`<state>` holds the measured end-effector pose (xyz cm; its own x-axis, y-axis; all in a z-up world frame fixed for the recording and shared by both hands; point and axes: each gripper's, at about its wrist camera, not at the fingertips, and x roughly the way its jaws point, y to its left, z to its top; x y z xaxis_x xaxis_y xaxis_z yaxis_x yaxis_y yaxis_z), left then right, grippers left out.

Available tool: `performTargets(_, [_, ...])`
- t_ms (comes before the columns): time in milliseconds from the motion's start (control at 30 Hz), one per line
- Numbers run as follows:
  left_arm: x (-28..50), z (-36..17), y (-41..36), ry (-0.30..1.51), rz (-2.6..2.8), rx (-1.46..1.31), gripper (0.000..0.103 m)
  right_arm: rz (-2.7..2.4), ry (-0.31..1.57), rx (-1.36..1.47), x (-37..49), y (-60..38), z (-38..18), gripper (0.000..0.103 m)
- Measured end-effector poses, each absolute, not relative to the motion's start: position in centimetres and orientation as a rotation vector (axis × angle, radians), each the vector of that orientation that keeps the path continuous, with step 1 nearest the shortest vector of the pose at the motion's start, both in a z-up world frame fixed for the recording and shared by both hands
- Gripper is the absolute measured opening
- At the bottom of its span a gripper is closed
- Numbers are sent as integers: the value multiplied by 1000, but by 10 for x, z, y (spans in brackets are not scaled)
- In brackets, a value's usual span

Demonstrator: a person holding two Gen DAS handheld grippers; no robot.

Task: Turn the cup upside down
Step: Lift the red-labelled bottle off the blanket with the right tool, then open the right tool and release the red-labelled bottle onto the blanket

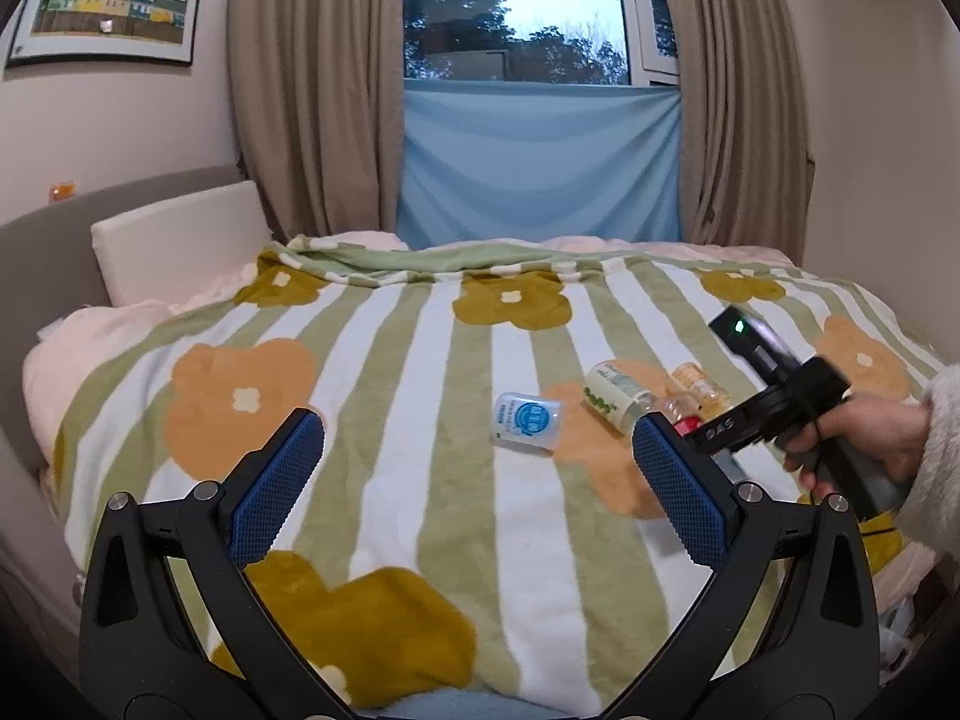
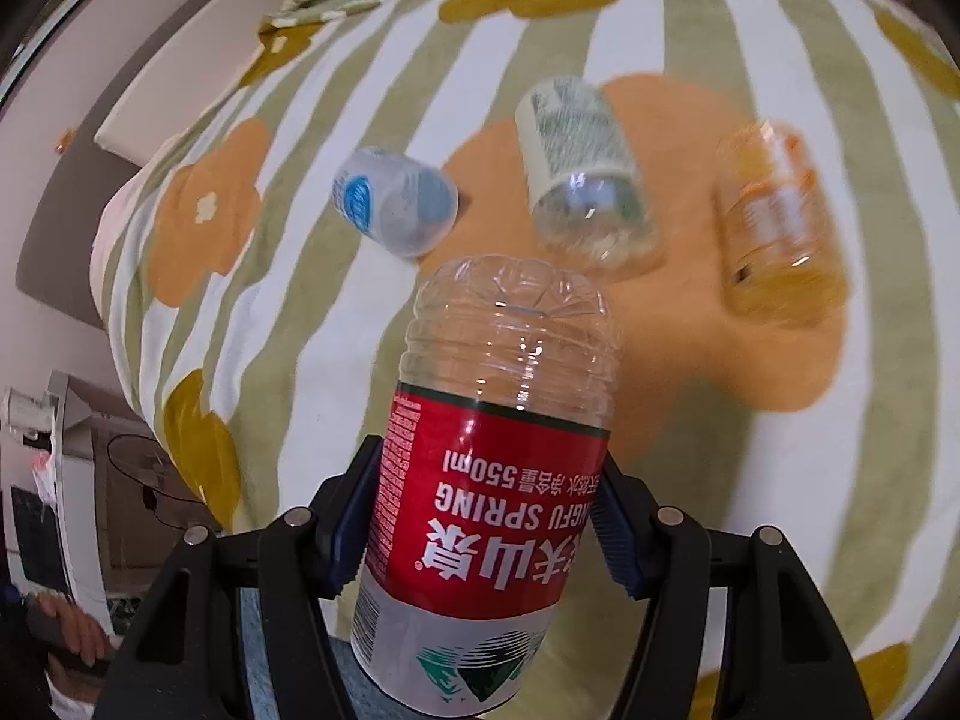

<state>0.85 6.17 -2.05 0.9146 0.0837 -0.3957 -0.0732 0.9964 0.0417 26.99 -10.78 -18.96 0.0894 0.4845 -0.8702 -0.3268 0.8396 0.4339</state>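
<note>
My right gripper (image 2: 480, 534) has its fingers (image 2: 351, 528) clamped on the red-labelled cup (image 2: 492, 480), a cut plastic bottle held in the air above the bed (image 2: 750, 480), its closed bottom pointing away from me and its print reading upside down. My left gripper (image 1: 477, 480) hangs over the bed's near edge, fingers (image 1: 276, 486) wide apart on nothing. The blue-labelled cup (image 1: 528, 423), green-labelled cup (image 1: 615, 396) and orange-labelled cup (image 1: 699, 387) lie tipped mid-bed, near one another.
</note>
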Motion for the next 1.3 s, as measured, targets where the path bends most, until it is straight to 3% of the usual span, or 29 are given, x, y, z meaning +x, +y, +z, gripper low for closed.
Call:
performTargets(567, [8,-32,82,448,69,-26,103,481,1431,143,274,-87,-231,62])
performTargets(600, [9,-32,82,450,69,-26,103,477,1431,148,274,-86,-232,66])
performTargets(733, [9,-33,79,458,70,-17,103,453,1406,157,273,-87,-233,102])
performTargets(1300, [10,-25,68,495,70,18,103,529,1397,208,265,-107,-217,103])
